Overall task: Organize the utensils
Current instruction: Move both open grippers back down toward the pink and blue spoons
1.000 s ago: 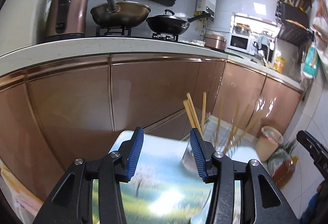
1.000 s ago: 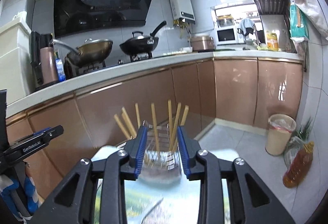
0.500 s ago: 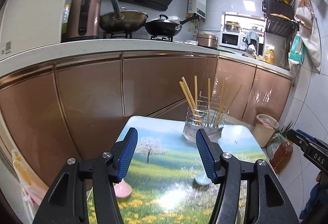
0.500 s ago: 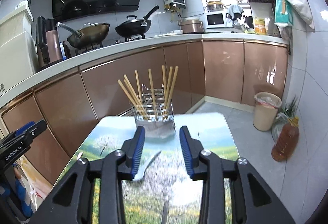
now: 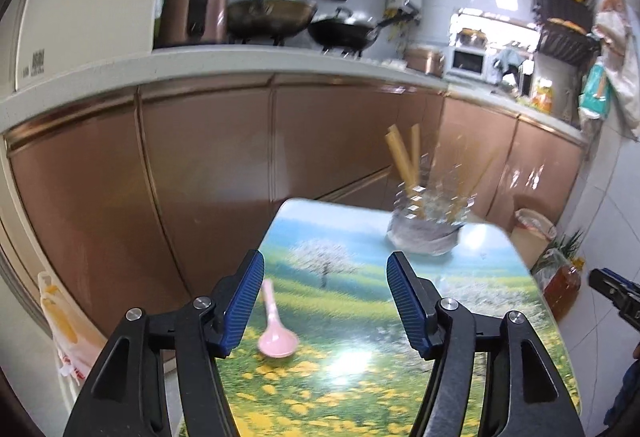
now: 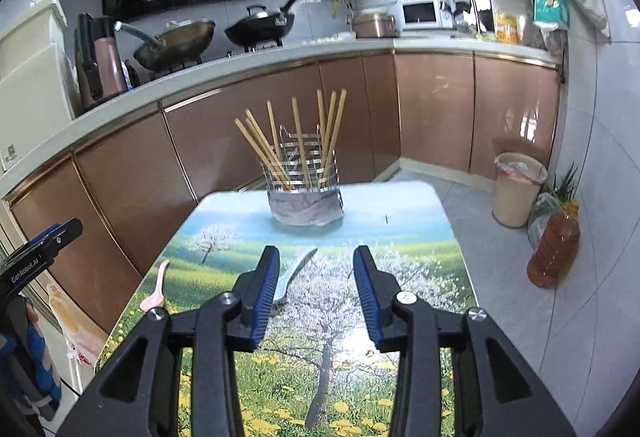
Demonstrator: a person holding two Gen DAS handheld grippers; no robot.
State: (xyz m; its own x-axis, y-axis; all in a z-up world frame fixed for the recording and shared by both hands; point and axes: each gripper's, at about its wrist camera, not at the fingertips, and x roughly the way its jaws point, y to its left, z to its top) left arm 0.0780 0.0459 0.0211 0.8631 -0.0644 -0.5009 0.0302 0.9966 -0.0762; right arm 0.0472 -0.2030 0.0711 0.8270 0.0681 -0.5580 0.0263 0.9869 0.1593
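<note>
A wire utensil holder (image 6: 305, 181) with several bamboo chopsticks stands at the far end of a small table with a landscape print (image 6: 420, 237); it looks blurred in the left wrist view (image 5: 426, 221). A pink spoon (image 5: 276, 333) lies on the table just right of the left gripper's left finger, and shows at the table's left edge in the right wrist view (image 6: 154, 289). A white spoon (image 6: 294, 271) lies beside my right gripper's left finger. My left gripper (image 5: 325, 297) is open and empty above the table. My right gripper (image 6: 315, 285) is open and empty.
Copper-coloured kitchen cabinets (image 6: 240, 141) run behind the table, with woks and a thermos on the counter above. A bin (image 6: 518, 189) and an oil bottle (image 6: 554, 249) stand on the floor to the right. A bag (image 5: 60, 321) hangs at the left.
Both grippers have pulled back from the holder, so more of the table shows. The pink spoon and white spoon have come into view. Both grippers stay open.
</note>
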